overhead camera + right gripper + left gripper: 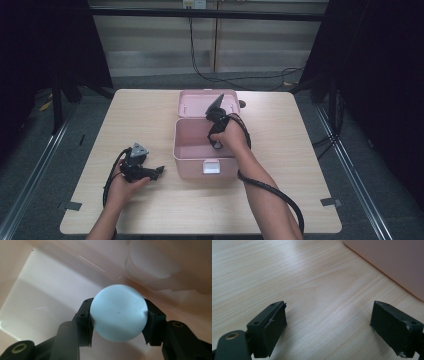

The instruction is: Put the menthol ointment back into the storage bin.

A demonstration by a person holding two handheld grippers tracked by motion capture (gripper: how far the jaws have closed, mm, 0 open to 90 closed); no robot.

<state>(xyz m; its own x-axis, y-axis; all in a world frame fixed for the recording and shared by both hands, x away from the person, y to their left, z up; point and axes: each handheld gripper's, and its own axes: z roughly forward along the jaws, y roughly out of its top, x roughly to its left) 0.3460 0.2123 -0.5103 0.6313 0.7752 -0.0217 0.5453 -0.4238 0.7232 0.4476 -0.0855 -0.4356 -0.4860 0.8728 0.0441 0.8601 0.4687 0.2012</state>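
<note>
A pink box (186, 159) stands open at the middle of the table, its lid (195, 102) tipped back behind it. My right gripper (216, 142) reaches down inside the box. In the right gripper view its jaws are shut on a pale blue ball (118, 312), pads pressed on both sides, above the box's pale floor (45, 290). My left gripper (159, 171) lies low on the table left of the box, pointing toward it. Its jaws (329, 325) stand open with only bare wood between them; the pink box wall (392, 262) shows beyond.
The wooden table (145, 115) has free room on the left and right of the box. A black cable (280, 197) trails from my right gripper along the forearm. Dark curtains and metal rails flank the table.
</note>
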